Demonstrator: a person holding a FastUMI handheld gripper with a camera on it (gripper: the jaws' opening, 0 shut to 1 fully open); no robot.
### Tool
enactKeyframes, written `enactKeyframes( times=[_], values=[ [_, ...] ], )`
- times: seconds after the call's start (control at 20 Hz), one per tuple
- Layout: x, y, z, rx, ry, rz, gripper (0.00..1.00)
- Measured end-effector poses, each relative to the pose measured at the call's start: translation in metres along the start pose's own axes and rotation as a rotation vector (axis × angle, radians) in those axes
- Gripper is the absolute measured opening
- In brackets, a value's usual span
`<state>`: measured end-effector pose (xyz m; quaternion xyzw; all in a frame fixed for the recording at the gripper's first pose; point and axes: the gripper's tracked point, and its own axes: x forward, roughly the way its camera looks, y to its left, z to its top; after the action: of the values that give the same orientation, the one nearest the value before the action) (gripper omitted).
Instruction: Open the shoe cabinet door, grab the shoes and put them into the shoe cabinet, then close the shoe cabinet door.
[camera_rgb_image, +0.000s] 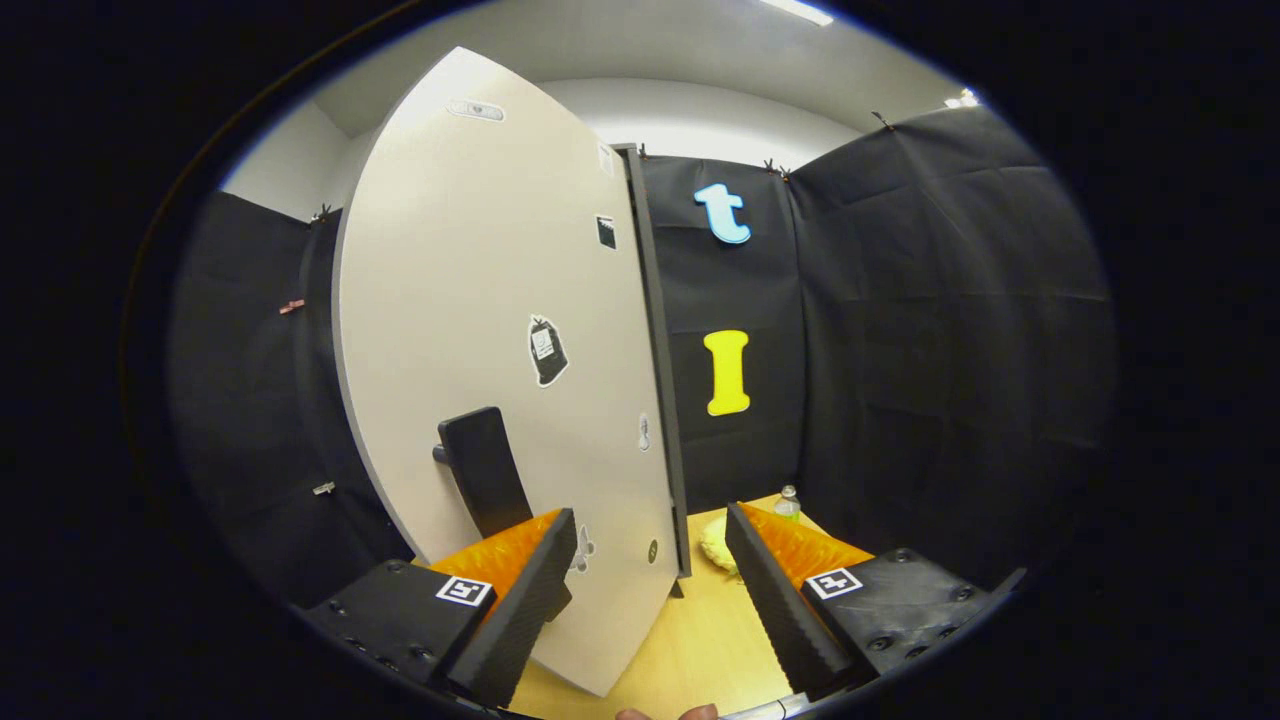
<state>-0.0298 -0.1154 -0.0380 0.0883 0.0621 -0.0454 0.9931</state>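
door-opening step: gripper (650, 560) was held wide open and empty, cabinet door (480, 350) ajar between fingers, handle (485, 470) just ahead; shoes were judged next

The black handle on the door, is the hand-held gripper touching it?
Cannot tell. In the gripper view the hand-held gripper is open; its left finger overlaps the black handle on the cabinet door, hiding any contact or gap.

gripper (650, 590) fingers spread — cabinet door (500, 380) lower edge between, handle (485, 470) beyond left finger.
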Motion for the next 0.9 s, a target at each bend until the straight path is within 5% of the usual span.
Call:
enactKeyframes(
  times=[0.5,0.9],
  values=[
    [0.04,0.128,-0.027,0.011,0.069,0.213,0.98],
    [0.05,0.15,-0.01,0.002,0.021,0.234,0.98]
  ],
)
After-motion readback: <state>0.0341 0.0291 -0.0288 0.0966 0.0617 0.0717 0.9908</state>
